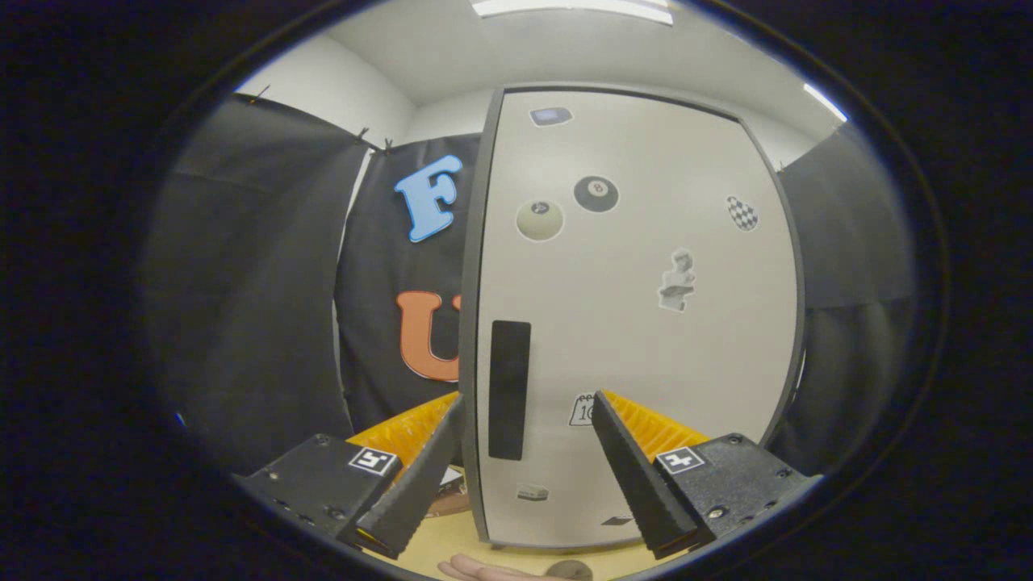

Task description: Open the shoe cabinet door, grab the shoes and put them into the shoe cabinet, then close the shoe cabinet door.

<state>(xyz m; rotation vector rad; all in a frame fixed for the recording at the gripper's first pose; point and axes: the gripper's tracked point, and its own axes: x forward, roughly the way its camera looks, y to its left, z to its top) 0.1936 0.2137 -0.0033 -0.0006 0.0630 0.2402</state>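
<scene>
Gripper [529, 403] open before shoe cabinet door [646, 323].
Closed door just ahead, dark handle [509, 390] between fingers toward 11 o'clock; stickers scattered above at 12; a hand [484, 571] low at 6.

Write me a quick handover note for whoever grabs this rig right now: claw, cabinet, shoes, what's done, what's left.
Claw: open, empty, fingers spread either side of the dark handle, not touching it.
Shoe cabinet: straight ahead, door looks shut, handle near the door's left edge. Stickers on the door.
Shoes: I can't place them from here. A hand shows below the fingers.
Done: nothing yet, just lined up on the door.
Left: grip the handle, open the door, fetch the shoes, put them inside, close the door.
</scene>
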